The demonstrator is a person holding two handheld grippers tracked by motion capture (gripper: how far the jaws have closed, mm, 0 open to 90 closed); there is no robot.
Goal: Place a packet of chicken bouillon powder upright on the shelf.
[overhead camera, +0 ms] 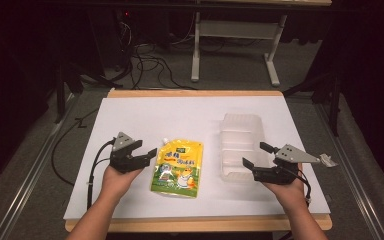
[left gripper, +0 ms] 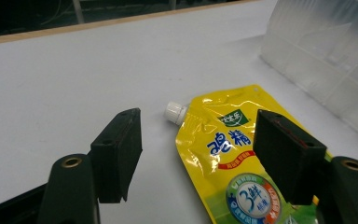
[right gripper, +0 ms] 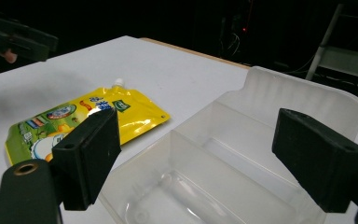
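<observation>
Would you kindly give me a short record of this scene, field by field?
surface: white table
pouch: yellow, lying flat, white cap at its far corner
tray: clear plastic, with dividers, right of the pouch
left gripper: open, beside the pouch, holding nothing
right gripper: open, above the tray's near end, holding nothing

Bare forearms, no sleeves, each hand wrapped around a black two-jaw tool. The left gripper carries a grey three-cornered plate and a black cable; the right gripper has the same plate. Blocky black pads, with brass-ringed screw holes behind.
</observation>
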